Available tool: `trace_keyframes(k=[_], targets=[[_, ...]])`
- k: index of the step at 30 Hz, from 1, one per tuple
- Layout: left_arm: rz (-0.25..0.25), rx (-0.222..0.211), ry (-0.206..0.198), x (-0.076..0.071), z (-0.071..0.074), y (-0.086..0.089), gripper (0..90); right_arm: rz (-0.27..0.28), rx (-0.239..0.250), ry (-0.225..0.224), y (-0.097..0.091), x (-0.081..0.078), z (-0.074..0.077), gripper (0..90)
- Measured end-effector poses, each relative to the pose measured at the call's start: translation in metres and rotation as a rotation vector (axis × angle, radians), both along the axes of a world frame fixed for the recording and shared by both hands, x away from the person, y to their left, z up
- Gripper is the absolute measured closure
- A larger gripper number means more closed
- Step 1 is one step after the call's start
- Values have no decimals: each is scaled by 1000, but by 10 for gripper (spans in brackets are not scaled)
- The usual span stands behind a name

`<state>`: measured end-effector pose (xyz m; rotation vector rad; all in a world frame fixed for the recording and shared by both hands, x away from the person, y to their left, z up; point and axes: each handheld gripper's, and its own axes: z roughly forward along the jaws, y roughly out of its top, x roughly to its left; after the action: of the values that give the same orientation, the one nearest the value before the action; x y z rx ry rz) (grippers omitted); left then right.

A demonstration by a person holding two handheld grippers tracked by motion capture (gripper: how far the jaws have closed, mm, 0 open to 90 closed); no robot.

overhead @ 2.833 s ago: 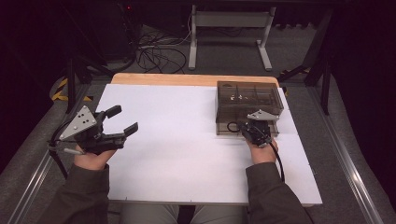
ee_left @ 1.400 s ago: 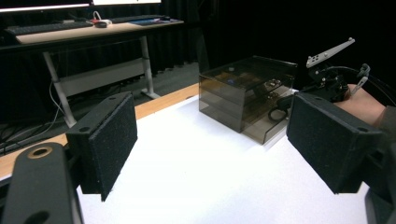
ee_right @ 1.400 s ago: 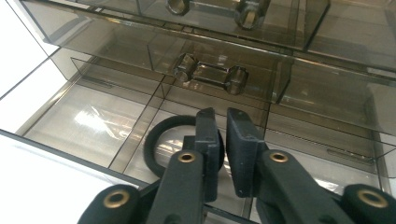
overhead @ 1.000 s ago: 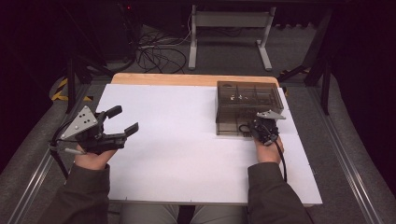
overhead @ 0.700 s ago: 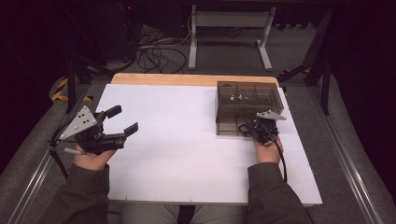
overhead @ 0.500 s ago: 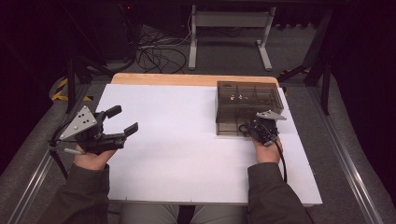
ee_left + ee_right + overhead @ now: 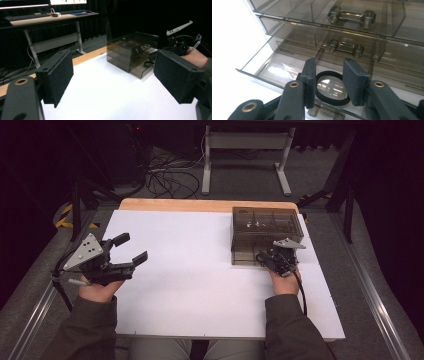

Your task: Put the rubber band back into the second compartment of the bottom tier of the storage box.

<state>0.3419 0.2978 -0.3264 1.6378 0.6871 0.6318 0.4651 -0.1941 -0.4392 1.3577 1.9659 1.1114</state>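
Observation:
A smoky see-through drawer box [image 7: 265, 227] stands at the table's far right, its bottom drawer [image 7: 274, 67] pulled out. My right gripper [image 7: 330, 65] reaches over that open drawer, its jaws a short way apart and shut on a black ring [image 7: 331, 102] held across its width just above the drawer floor. In the high view the right gripper [image 7: 265, 260] is at the box's front. My left gripper [image 7: 132, 247] hovers wide open at the table's left with nothing between its pads [image 7: 58, 75], aimed at the box [image 7: 130, 47].
The two upper drawers are closed, each with a bar handle [image 7: 350, 15]. Small items lie in the box's top tray [image 7: 255, 224]. The white table surface [image 7: 200, 275] spreads between the hands. A desk frame [image 7: 245, 150] and cables stand beyond the far edge.
Since the earliest frame the right gripper has shifted right and slightly forward, bringing the ring over the open bottom drawer. Over the last second it barely moves. The left gripper stays put.

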Motion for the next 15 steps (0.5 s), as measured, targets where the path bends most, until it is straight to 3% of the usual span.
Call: trace_keyframes(k=[15], targets=[[-1, -1, 1, 0, 0, 0, 169, 42, 55, -10, 3, -3, 3, 545]])
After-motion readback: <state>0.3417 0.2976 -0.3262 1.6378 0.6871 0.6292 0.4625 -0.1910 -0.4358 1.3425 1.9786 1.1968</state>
